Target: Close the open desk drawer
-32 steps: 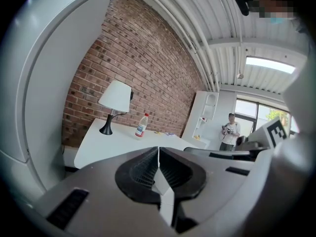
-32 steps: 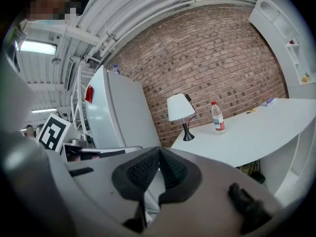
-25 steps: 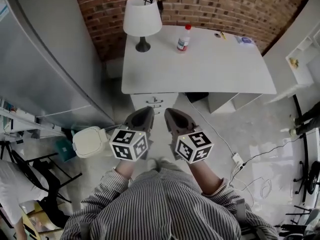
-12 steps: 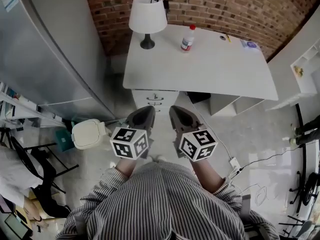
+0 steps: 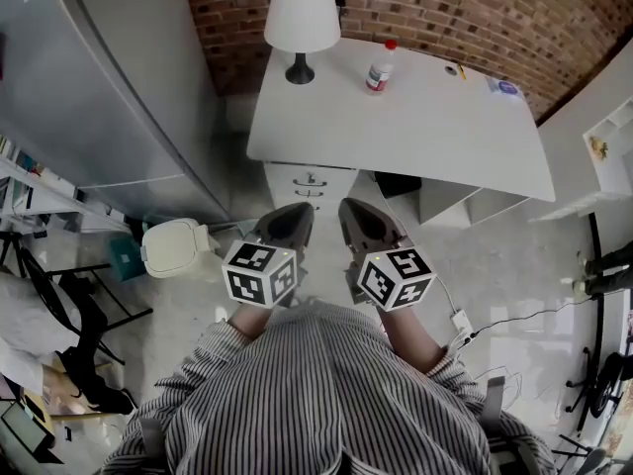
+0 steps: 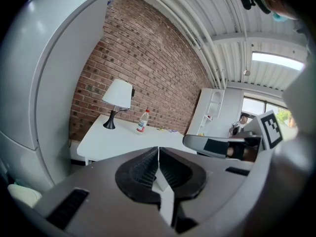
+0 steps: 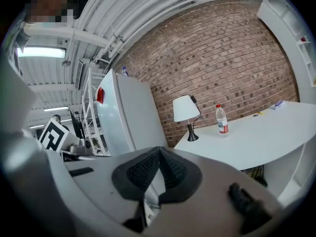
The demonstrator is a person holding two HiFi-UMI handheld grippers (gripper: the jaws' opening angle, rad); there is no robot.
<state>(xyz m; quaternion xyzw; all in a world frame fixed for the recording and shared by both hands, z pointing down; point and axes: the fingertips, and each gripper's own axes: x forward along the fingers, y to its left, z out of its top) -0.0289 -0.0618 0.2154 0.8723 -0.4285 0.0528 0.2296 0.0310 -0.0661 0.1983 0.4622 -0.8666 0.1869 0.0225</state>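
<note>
Left gripper (image 5: 295,216) and right gripper (image 5: 354,214), jaws together, empty, hang mid-frame, apart from the desk drawers (image 5: 309,180); whether one is open is unclear.

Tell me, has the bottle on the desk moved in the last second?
No. The bottle keeps its place just right of the lamp in the head view.

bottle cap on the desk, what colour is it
Red; the bottle cap shows best in the right gripper view.
</note>
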